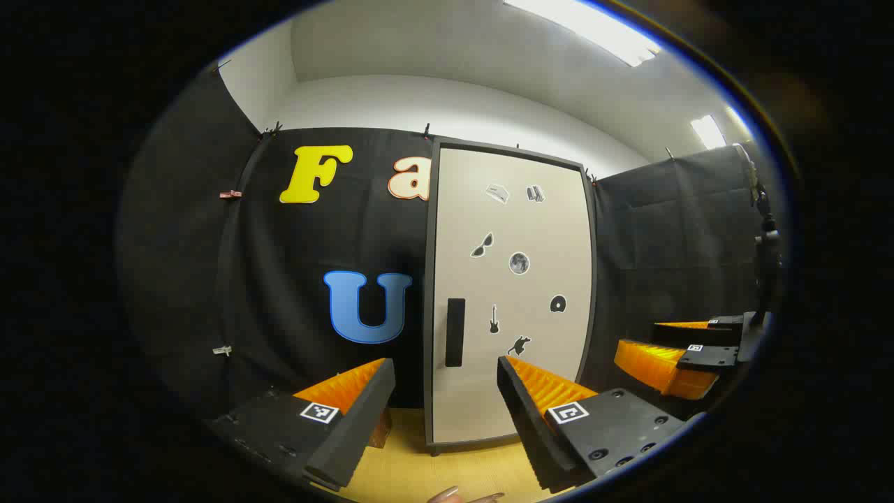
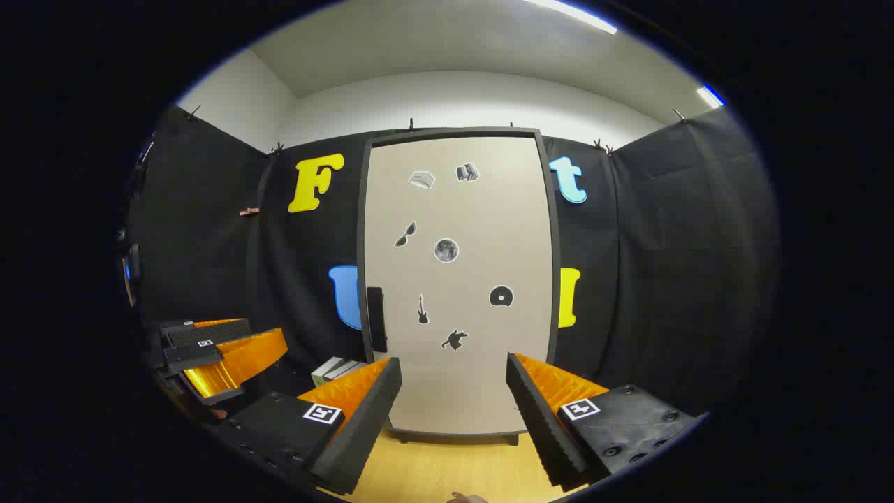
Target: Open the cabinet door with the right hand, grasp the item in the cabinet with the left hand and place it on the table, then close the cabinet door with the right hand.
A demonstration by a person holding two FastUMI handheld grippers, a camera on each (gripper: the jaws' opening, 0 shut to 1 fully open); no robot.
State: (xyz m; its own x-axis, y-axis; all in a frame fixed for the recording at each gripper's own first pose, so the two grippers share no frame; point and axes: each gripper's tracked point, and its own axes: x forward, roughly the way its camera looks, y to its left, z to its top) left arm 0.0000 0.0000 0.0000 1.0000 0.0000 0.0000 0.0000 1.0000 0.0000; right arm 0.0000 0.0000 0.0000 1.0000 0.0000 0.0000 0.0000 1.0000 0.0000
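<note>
The cabinet door (image 2: 457,279) stands shut, a pale panel in a dark frame, set upright on the wooden table (image 2: 447,468) against the black cloth wall (image 2: 670,265). A dark vertical handle (image 2: 376,319) sits on the door's left edge, about halfway down, and small stickers are scattered over the panel (sunglasses, a moon, a guitar, a disc among them). The item inside cannot be seen, since the closed door hides the whole interior.

In the right gripper view the right gripper (image 2: 454,405) faces the door squarely, its fingers spread wide with nothing between them, clear of the panel and of the handle. In the left gripper view the left gripper (image 1: 447,405) likewise has its jaws wide apart and holds nothing; the door's lower part and handle show in the gap between its fingers. That gripper sits a little to the left of the cabinet, so the door appears right of centre there.

Each gripper also appears at the edge of the other's view, at the far side, level with its neighbour and well apart from it.

Just left of the cabinet's base, a few books (image 2: 336,369) lie on the table near the wall. Ceiling lights (image 1: 587,28) glow above the white wall behind the booth.
</note>
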